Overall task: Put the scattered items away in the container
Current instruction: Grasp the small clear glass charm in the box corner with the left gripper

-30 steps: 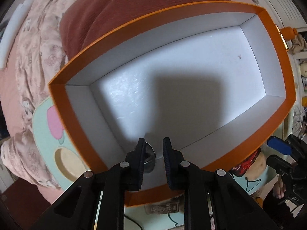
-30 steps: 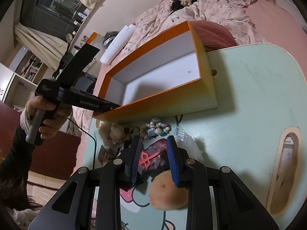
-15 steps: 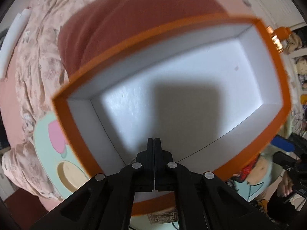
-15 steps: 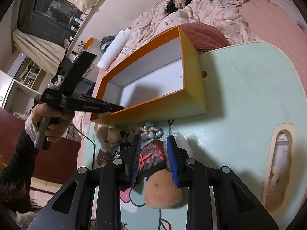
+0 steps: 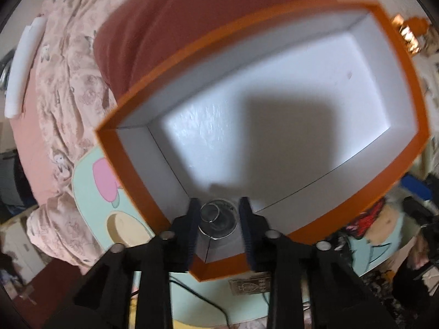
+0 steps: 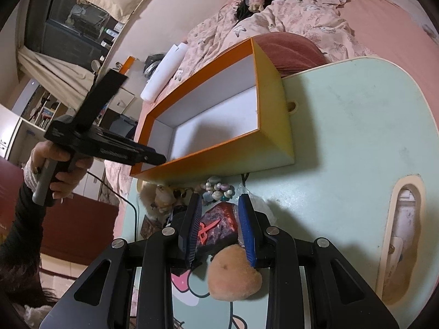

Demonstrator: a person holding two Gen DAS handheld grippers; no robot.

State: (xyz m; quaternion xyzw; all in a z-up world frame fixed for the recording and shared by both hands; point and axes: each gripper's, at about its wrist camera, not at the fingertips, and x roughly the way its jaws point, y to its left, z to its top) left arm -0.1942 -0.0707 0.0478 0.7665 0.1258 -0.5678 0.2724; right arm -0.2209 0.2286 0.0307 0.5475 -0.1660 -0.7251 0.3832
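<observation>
Bedside green table (image 6: 356,137) holds the orange box (image 5: 131,175). Left gripper (image 5: 218,216) jaws are opening over what seems a small glass jar (image 5: 218,219) at 6 o'clock inside; lift straight clear. Right gripper (image 6: 219,224) waits narrow, holding nothing.

An orange box (image 6: 219,148) with a white inside sits on the mint table (image 6: 356,142), beside beads (image 6: 218,190), while a hand (image 6: 59,164) holds the left gripper (image 6: 153,159) over its rim.

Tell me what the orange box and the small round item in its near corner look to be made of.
Orange rectangular box with white lining: seems rigid cardboard, matte orange outside, slightly glossy white inside, with thin straight walls and folded seams. Small round clear item: probably glass or clear plastic, see-through with bright ring reflections; blur leaves it open.
</observation>
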